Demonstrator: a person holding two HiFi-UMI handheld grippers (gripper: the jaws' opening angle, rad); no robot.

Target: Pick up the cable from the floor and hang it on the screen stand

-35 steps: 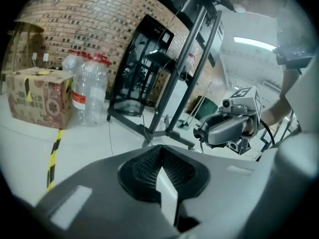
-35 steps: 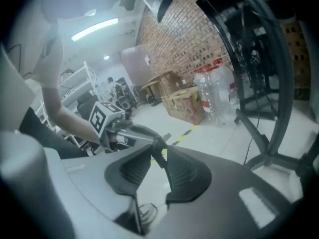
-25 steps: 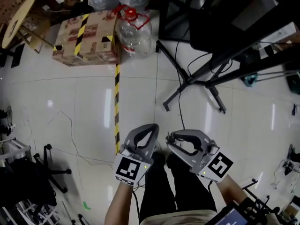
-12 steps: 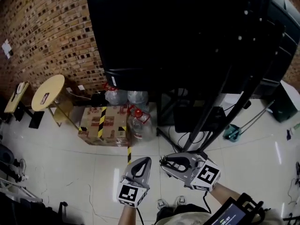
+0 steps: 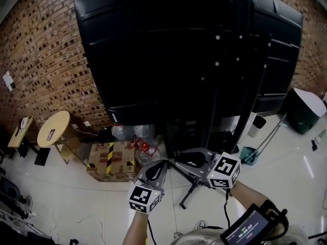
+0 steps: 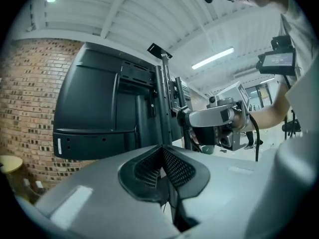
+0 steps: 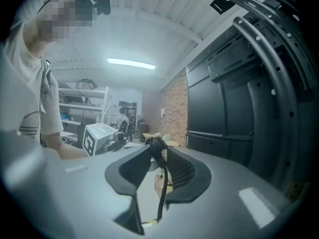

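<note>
Cable: thin black cord (image 7: 162, 183), pinched at the fingertips of the right gripper (image 5: 178, 161) and hanging straight down through the gap behind them.
Hidden: the cord's lower end is cut off by the gripper's own body. In the head view it cannot be picked out against the dark stand.
Right fingers: narrowed onto the cable.
Left gripper (image 5: 162, 164): fingertips meet, just beside the right gripper's. A thin dark strand shows low in the gap, and I cannot tell whether it is the cable.
Screen stand (image 5: 225, 101): black bolted uprights just beyond both sets of fingertips, their foot partly hidden behind the right gripper.
Screen (image 5: 153, 55): large, black, above the fingers.
Below the left fingers: cardboard box (image 5: 110, 160) with yellow-black tape.
</note>
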